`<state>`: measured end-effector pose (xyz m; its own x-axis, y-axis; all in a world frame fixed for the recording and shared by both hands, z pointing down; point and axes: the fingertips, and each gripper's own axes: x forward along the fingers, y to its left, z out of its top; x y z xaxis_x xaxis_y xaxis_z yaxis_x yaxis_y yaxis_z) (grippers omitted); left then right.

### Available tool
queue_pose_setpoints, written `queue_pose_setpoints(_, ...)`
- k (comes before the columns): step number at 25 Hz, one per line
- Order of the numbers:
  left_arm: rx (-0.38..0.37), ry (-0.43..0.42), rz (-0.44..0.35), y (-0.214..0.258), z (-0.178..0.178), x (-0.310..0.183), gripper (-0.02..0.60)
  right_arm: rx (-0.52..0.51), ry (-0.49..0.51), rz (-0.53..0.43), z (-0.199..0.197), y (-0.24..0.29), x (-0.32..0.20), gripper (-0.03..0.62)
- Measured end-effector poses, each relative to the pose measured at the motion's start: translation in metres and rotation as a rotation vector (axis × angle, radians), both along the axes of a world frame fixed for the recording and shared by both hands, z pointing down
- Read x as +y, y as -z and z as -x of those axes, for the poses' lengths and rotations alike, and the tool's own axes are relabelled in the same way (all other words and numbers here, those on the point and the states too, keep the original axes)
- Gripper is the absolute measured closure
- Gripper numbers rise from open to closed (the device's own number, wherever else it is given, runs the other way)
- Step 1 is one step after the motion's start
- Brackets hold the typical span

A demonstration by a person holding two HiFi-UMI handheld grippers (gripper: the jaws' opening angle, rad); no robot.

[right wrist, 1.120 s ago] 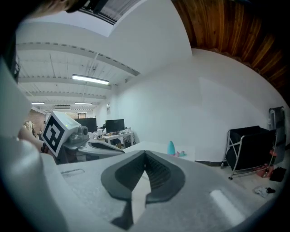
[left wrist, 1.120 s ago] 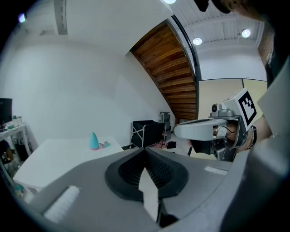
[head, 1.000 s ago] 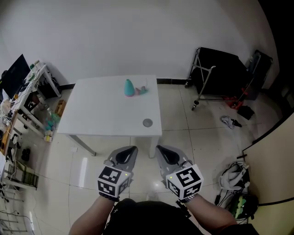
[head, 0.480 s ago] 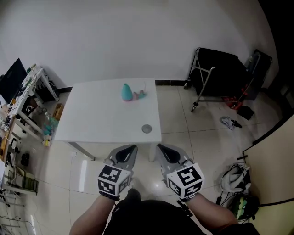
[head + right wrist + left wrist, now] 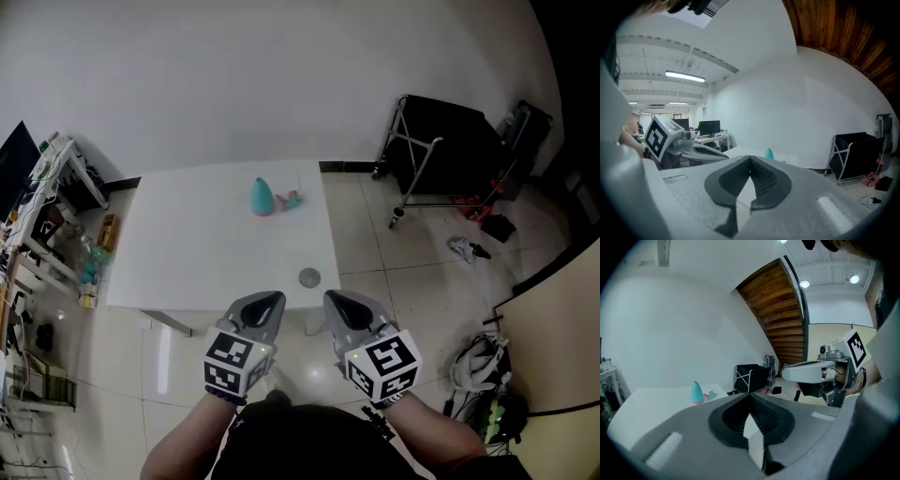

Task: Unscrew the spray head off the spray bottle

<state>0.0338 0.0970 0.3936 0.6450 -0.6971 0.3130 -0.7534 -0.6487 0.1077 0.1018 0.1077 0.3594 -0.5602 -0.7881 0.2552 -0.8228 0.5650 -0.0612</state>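
Note:
A teal cone-shaped spray bottle (image 5: pixel 262 197) stands near the far edge of the white table (image 5: pixel 187 262), with a small pink and teal spray head (image 5: pixel 292 200) lying just right of it. The bottle (image 5: pixel 696 393) shows small and far off in the left gripper view, and as a teal tip (image 5: pixel 769 153) in the right gripper view. My left gripper (image 5: pixel 262 307) and right gripper (image 5: pixel 343 309) are side by side at the table's near edge, both shut and empty, well short of the bottle.
A small grey round disc (image 5: pixel 308 277) lies near the table's front right corner. A black cart on a metal frame (image 5: pixel 441 155) stands to the right. A cluttered desk (image 5: pixel 47 197) runs along the left. Bags and shoes lie on the tiled floor at right.
Both grippers have moved forward toward the table, so the table, bottle and grey disc now sit lower and nearer in the head view. Jaws stay shut.

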Motion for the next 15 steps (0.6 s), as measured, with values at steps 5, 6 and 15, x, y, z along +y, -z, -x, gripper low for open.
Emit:
queue_pose_setpoints(5,-0.008,-0.032,-0.006,-0.005,0.018,-0.036,0.571,0.022,-0.024,0.013,0.020,-0.002,-0.033,0.605)
queue_pose_setpoints(6,-0.007,-0.039,-0.005,-0.006,0.021,-0.042,0.569,0.027,-0.029,0.015,0.023,-0.003,-0.038,0.604)
queue_pose_setpoints(15,-0.014,-0.088,0.017,-0.013,0.038,-0.089,0.569,0.061,-0.067,0.032,0.045,-0.005,-0.082,0.603)
